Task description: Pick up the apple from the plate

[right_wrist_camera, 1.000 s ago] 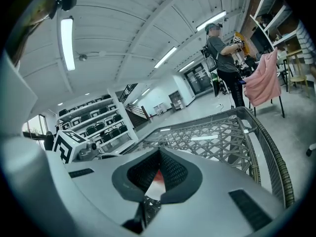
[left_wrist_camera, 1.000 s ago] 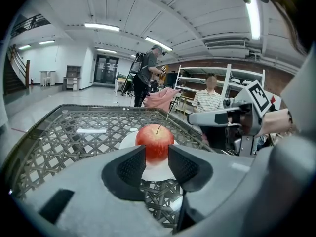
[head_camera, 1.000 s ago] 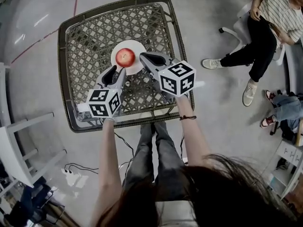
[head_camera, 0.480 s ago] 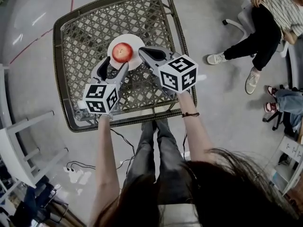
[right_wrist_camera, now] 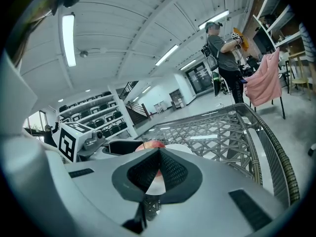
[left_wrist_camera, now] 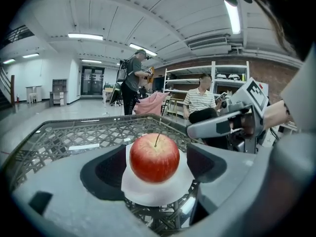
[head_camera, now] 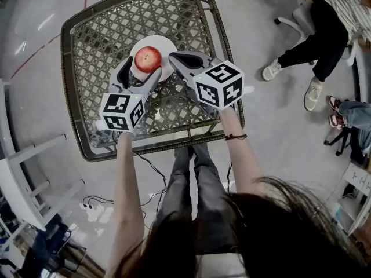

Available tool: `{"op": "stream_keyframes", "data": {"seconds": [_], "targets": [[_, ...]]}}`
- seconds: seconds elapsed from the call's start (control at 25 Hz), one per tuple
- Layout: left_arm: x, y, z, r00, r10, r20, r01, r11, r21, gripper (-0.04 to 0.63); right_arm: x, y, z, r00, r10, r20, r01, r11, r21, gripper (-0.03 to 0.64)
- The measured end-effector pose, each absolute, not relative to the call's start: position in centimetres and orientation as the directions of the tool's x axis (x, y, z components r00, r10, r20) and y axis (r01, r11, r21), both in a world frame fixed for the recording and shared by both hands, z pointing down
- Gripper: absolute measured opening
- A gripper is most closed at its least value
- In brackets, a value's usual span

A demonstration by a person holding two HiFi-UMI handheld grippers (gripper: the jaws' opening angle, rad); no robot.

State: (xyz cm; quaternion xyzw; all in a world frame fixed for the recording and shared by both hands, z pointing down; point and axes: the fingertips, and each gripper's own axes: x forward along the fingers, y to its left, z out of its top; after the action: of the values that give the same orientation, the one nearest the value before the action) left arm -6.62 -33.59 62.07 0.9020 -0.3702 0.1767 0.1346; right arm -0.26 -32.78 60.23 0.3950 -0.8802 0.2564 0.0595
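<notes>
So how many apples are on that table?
1. The apple sits on the white plate near the middle of the woven table; none seem hidden.

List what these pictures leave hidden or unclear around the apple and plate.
Right gripper view: apple mostly hidden behind the shut right gripper; only its top shows.
Left gripper view: plate sides covered by the left gripper, whose jaws are opening with the apple between them.
Head view: parts of the plate's rim hidden under both grippers' tips.
</notes>
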Motion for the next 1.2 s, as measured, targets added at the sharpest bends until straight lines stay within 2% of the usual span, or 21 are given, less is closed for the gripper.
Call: {"op": "stream_keyframes", "data": {"seconds": [0.52, 1.2], "targets": [[-5.2, -35.1, 63.1, 0.691, -0.583, 0.427, -0.665, -0.745, 0.058, 0.411, 0.3, -33.2, 61.5, -0.667, -0.676, 0.314, -0.738, 0.541, -0.403, 0.009], [-4.2, -35.8, 63.6, 0.705, -0.550, 0.449, -0.634, -0.771, 0.051, 0.410, 0.4, -33.3, 61.9, -0.652, -0.692, 0.309, -0.748, 0.521, -0.411, 0.009]]}}
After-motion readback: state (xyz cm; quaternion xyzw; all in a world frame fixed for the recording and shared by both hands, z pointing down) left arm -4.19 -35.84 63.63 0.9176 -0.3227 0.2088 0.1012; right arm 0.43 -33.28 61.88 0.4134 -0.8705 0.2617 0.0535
